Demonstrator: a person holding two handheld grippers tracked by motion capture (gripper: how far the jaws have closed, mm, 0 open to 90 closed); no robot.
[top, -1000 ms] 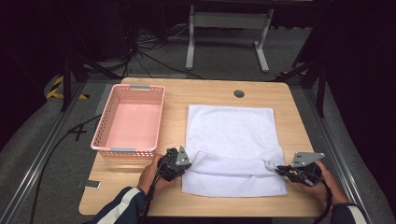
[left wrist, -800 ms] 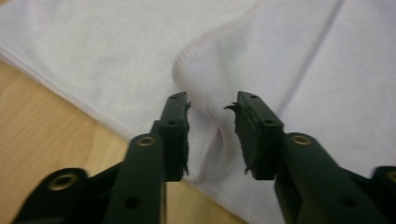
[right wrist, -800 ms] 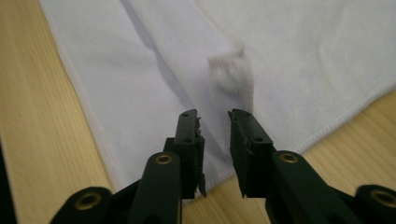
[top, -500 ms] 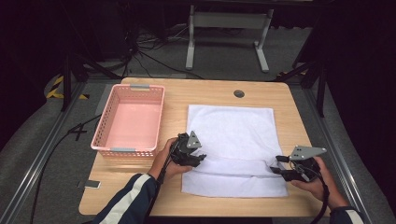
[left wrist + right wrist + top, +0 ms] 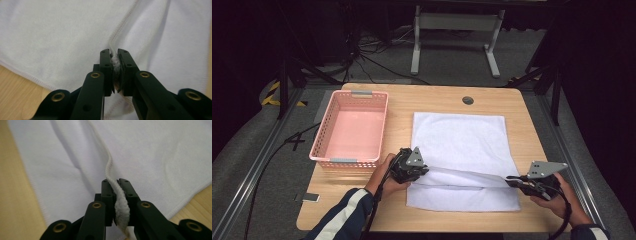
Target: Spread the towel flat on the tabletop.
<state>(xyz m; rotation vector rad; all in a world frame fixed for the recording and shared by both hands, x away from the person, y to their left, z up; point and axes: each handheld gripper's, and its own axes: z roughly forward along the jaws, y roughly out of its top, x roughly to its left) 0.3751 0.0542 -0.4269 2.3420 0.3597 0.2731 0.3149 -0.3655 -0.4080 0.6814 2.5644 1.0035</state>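
A white towel (image 5: 459, 137) lies flat on the wooden table (image 5: 532, 130). My left gripper (image 5: 424, 171) is at the towel's left edge near the front. Its jaws have just been closing and are shut on a pinch of the towel's hem (image 5: 114, 60). My right gripper (image 5: 510, 179) is at the towel's right edge. Its jaws have also just closed, and a thick roll of hem (image 5: 120, 205) is pressed between them. A raised fold of cloth runs straight between the two grippers, above the towel's front strip.
A pink plastic basket (image 5: 344, 161) with nothing in it stands left of the towel, close to my left hand. A small dark round hole (image 5: 468, 100) sits near the table's far edge. Bare wood borders the towel on the right and in front.
Both grippers have come up a little with the towel's side edges in them. The fold between them is now pulled taut and lifted off the table.
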